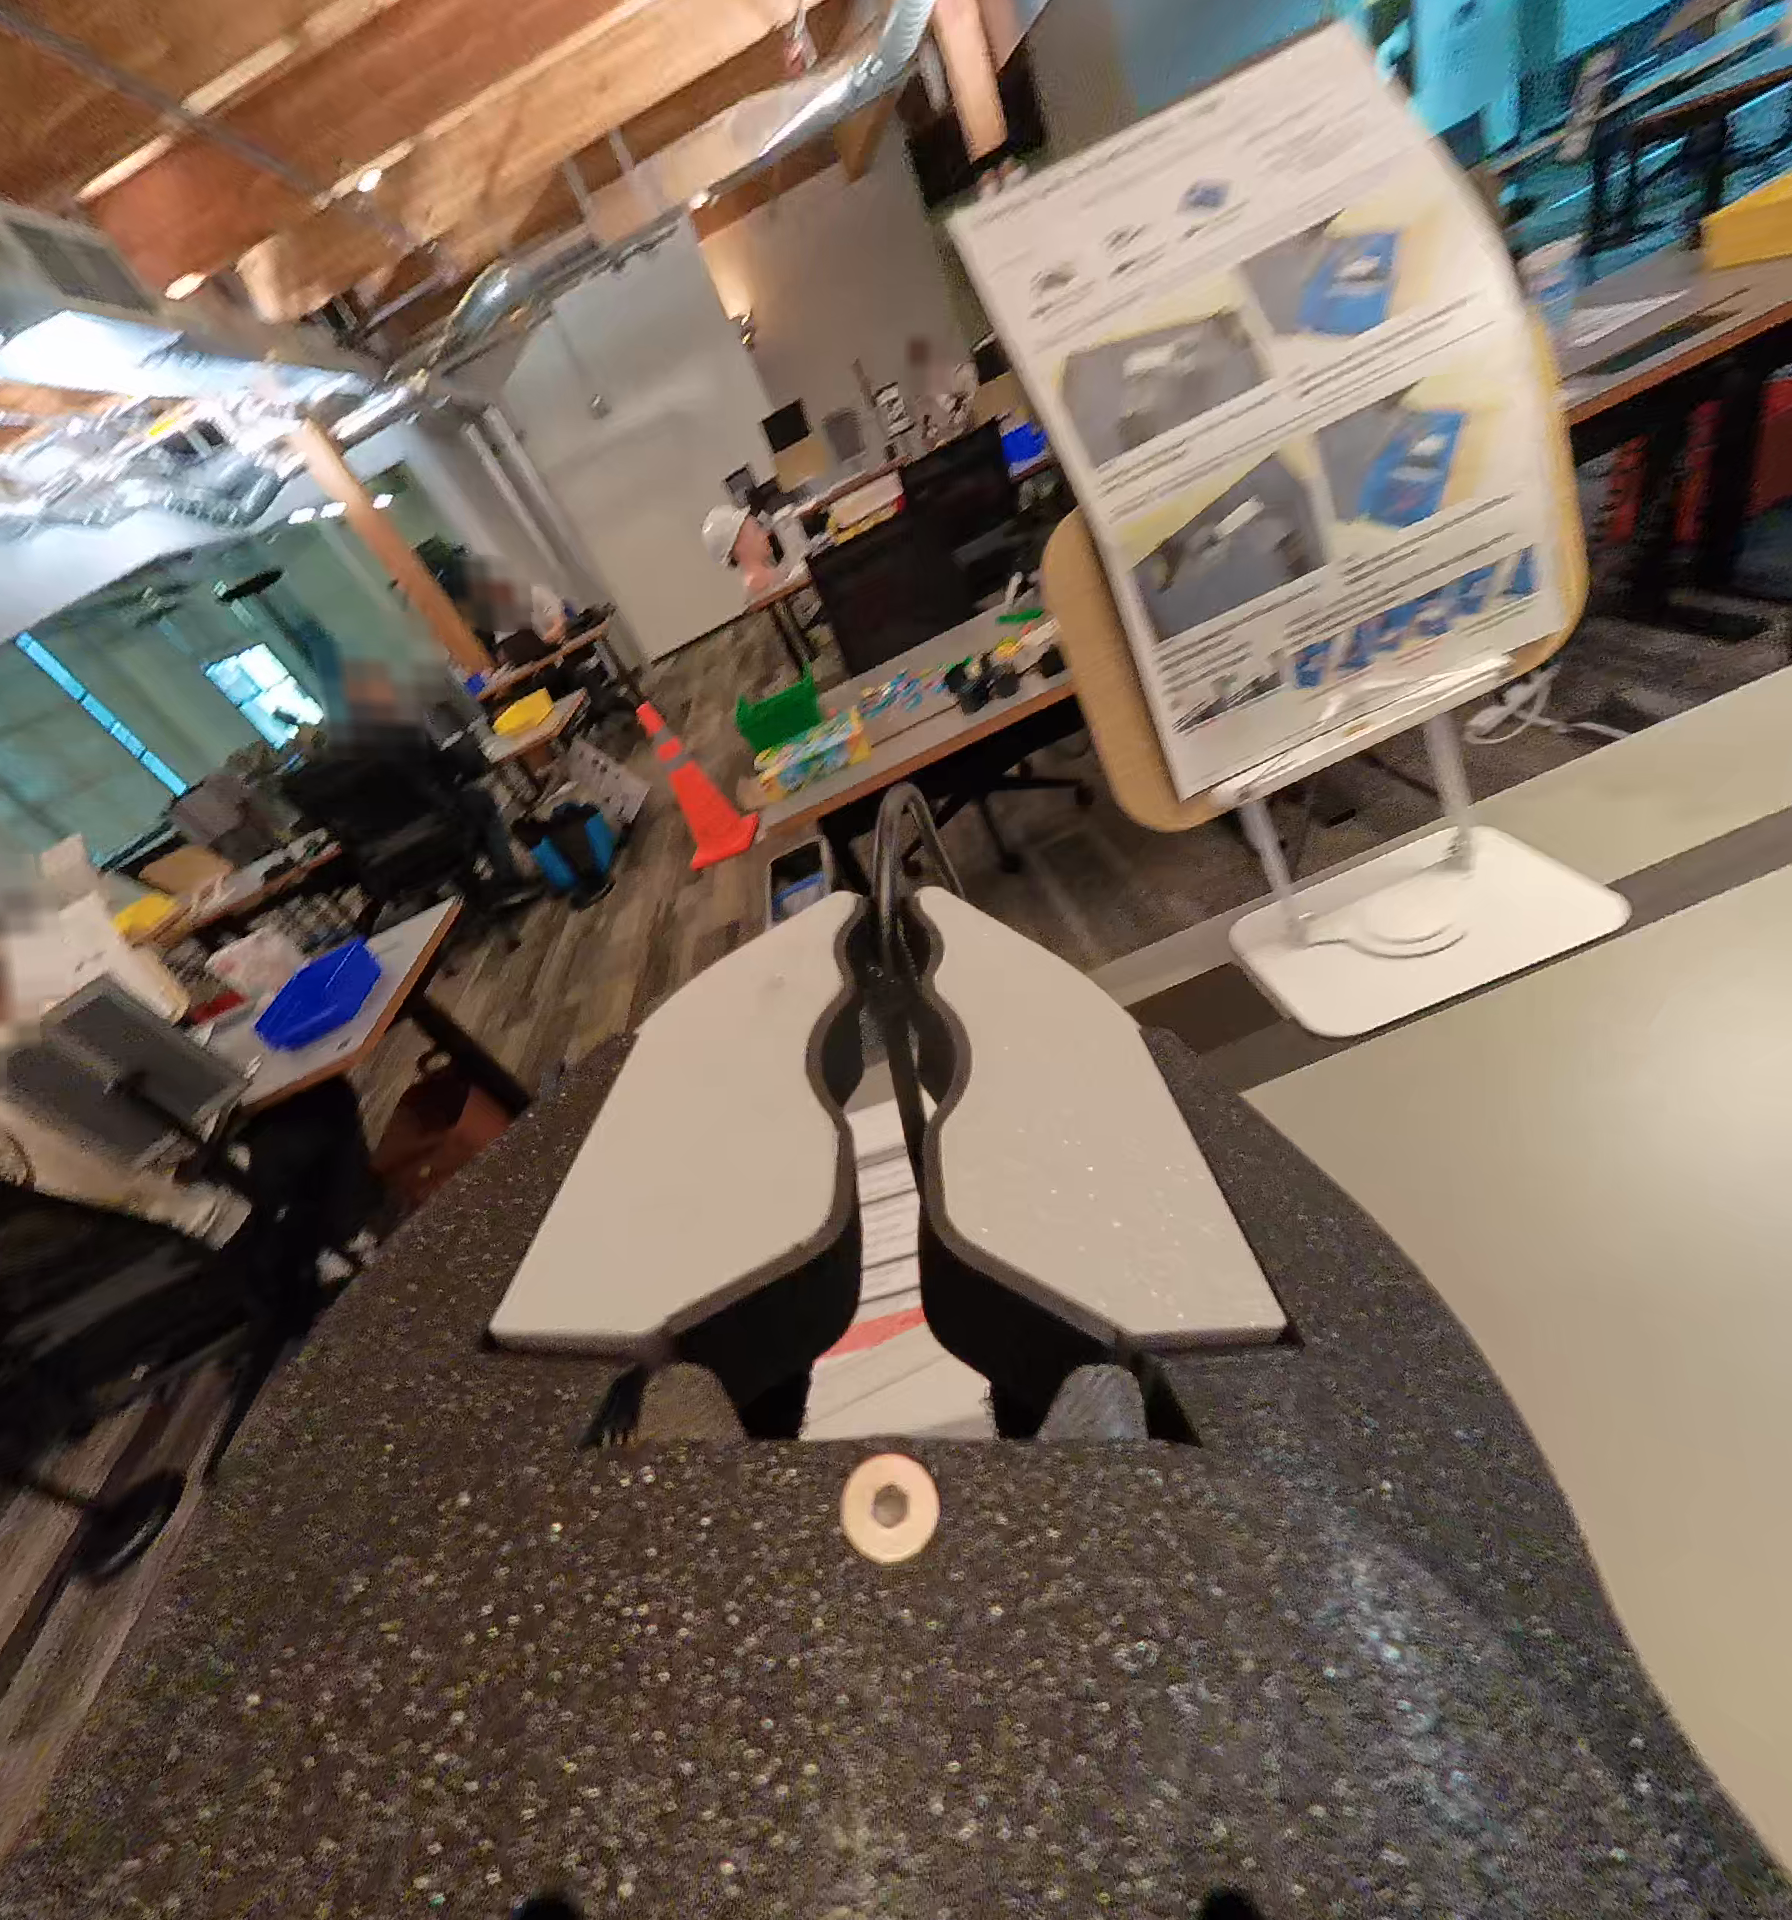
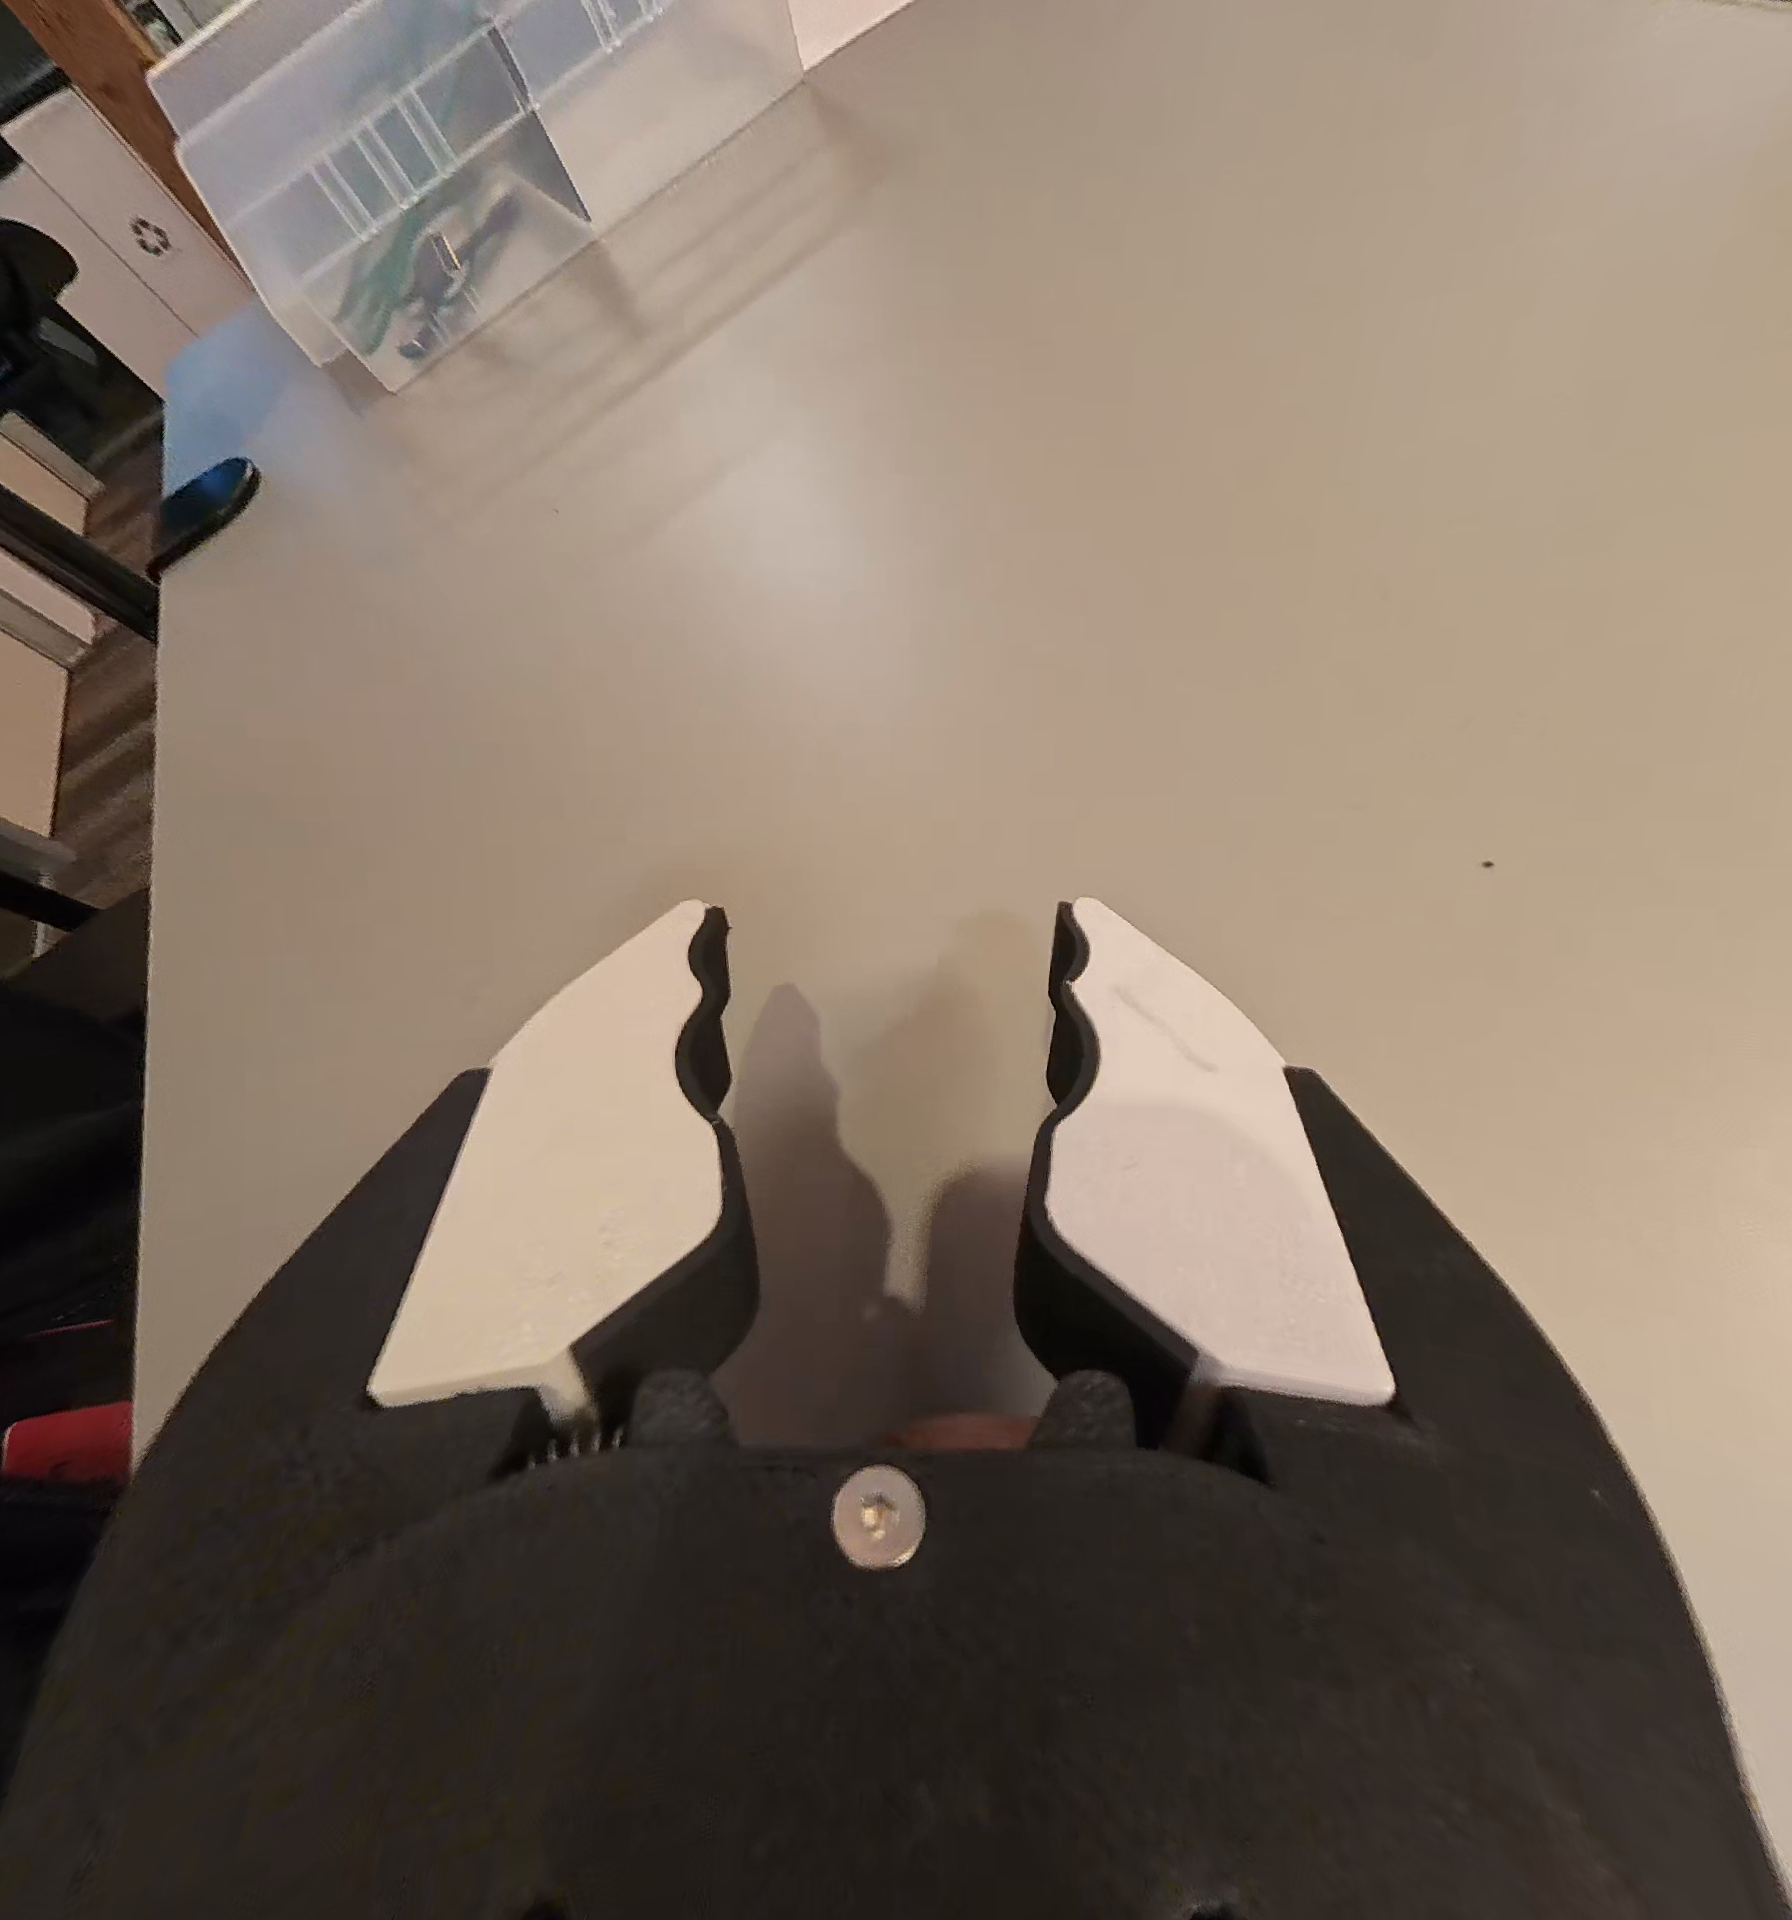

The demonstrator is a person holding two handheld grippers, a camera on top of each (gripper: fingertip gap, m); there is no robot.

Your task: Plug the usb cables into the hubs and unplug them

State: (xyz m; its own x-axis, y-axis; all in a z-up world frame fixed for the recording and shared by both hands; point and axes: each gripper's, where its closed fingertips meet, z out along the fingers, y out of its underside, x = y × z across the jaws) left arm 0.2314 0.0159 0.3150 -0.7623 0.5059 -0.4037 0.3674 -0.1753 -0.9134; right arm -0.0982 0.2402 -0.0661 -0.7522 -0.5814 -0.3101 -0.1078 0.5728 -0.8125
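My left gripper (image 1: pixel 887 909) is shut on a thin black USB cable (image 1: pixel 900 831). The cable runs between the fingers and loops up past the tips. The gripper is raised and tilted, pointing out over the room, with the pale table (image 1: pixel 1598 1143) to its right. My right gripper (image 2: pixel 890 914) is open and empty, held low over the bare pale table (image 2: pixel 1079 520). No hub shows in either view.
A white stand (image 1: pixel 1432 935) holding a printed sheet (image 1: pixel 1276 416) stands on the table's far part. A clear acrylic organiser (image 2: pixel 424 197) with cables inside sits at the far left of the table. The table's left edge (image 2: pixel 149 831) drops to the floor.
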